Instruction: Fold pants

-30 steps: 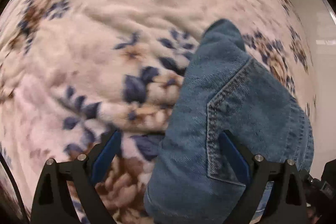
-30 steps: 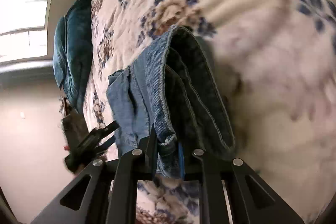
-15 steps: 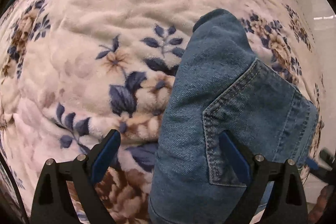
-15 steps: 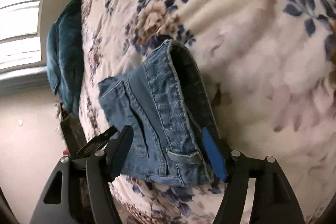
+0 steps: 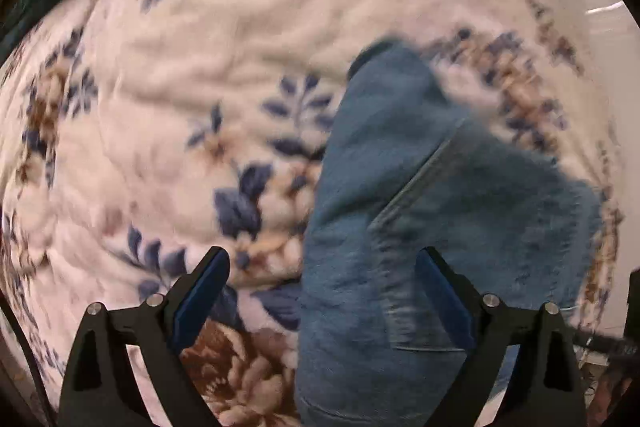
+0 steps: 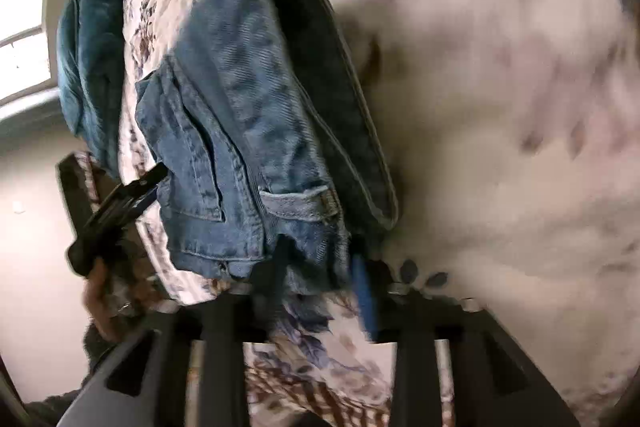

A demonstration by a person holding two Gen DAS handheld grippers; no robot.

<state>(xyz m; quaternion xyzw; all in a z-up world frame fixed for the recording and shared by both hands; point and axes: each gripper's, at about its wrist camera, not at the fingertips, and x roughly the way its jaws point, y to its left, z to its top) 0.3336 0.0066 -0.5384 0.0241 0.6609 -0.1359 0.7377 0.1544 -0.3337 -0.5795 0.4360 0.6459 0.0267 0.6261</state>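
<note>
Folded blue jeans point(image 5: 440, 187) lie on a floral blanket point(image 5: 200, 67), back pocket up. My left gripper point(image 5: 322, 257) hovers over their near edge, open wide; one finger is above the pocket, the other above the blanket, and neither grips anything. In the right wrist view the jeans point(image 6: 248, 107) show their waistband and a belt loop. My right gripper point(image 6: 318, 263) straddles the waistband end, and its jaws are closing with the denim bundle between them. The left gripper point(image 6: 116, 203), with a hand below it, shows at the jeans' far side.
A dark teal cushion point(image 6: 88, 47) lies at the blanket's far end, by a bright window point(image 6: 20, 7). The blanket point(image 6: 500, 107) spreads wide to the right of the jeans. Pale floor point(image 5: 616, 27) lies past the bed's edge.
My right gripper let go of the thin jeans edge, opened wide, then dropped closer and narrowed around the waistband end. My left gripper lifted slightly and rolled, still open.
</note>
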